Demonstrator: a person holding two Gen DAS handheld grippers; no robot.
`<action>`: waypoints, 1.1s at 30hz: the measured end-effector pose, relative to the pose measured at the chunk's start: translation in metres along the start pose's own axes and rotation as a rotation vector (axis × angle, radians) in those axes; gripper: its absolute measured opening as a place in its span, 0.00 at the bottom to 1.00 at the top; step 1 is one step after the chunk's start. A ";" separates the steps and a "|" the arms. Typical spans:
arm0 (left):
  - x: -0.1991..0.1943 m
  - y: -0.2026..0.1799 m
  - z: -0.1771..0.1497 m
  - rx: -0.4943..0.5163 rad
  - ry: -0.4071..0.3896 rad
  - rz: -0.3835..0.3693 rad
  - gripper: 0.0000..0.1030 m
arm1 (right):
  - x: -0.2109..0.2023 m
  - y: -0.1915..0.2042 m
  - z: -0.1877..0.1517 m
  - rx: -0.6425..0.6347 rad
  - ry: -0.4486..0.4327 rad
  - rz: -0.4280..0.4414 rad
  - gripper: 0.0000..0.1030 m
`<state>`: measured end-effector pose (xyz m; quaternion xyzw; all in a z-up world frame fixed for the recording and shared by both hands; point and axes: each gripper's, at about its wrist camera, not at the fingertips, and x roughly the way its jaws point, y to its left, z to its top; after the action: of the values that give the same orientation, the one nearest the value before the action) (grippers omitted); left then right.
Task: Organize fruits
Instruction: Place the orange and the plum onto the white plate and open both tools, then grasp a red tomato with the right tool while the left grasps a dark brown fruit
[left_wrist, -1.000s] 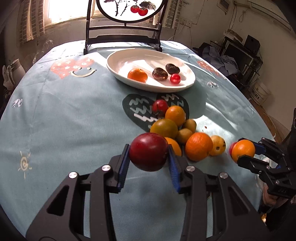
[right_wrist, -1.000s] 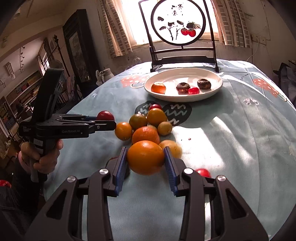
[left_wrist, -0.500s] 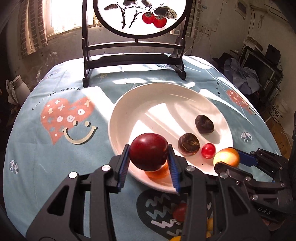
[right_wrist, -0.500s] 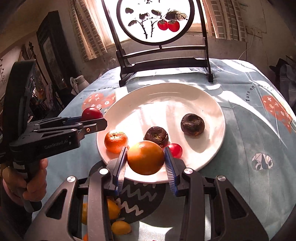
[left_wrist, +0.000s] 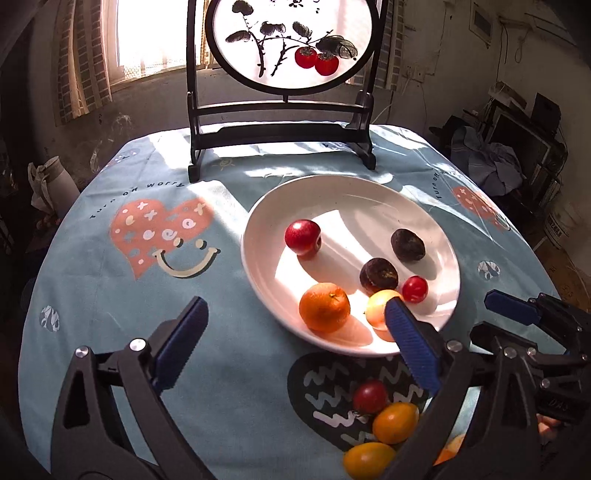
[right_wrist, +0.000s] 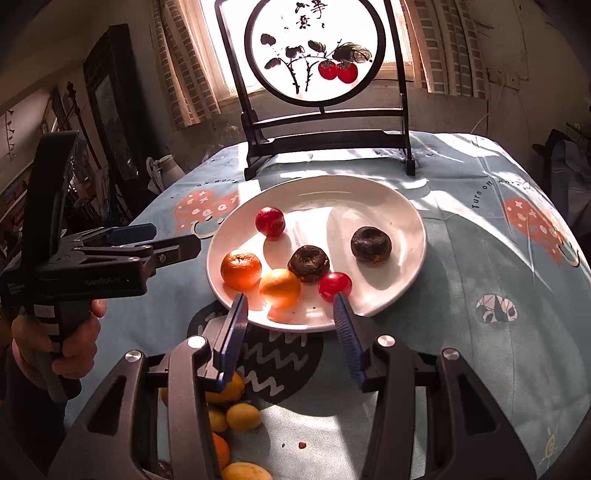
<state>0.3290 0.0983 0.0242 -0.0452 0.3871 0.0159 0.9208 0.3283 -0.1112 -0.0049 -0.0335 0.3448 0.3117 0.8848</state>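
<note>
Both grippers stand wide open and hold nothing. The left gripper (left_wrist: 293, 332) hovers over the bench (left_wrist: 92, 302) at the near-left rim of the white plate (left_wrist: 258, 266), and the right gripper (right_wrist: 290, 319) hangs at the plate's near edge. Ahead of the left gripper, inside the plate, lies a red apple (left_wrist: 303, 237), with an orange (left_wrist: 324, 307) closer in. Just beyond the right gripper's fingertips sit a smaller orange fruit (right_wrist: 279, 288) and a cherry tomato (right_wrist: 335, 286), with two dark wrinkled fruits (right_wrist: 308, 263) further in. Behind both grippers, on the cloth, a pile of fruit (left_wrist: 384, 424) waits outside the plate. A round painted screen (right_wrist: 316, 51) stands beyond the plate.
</note>
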 end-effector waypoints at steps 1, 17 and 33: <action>-0.008 0.000 -0.010 0.003 0.001 0.003 0.96 | -0.009 0.000 -0.010 0.002 -0.005 -0.005 0.48; -0.078 0.004 -0.168 -0.157 0.054 -0.001 0.98 | -0.077 0.003 -0.128 0.012 0.057 -0.091 0.49; -0.078 -0.015 -0.170 -0.039 0.038 -0.086 0.98 | -0.062 0.008 -0.138 0.011 0.116 -0.124 0.48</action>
<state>0.1543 0.0677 -0.0370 -0.0801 0.4018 -0.0169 0.9121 0.2070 -0.1759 -0.0696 -0.0678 0.3946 0.2521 0.8810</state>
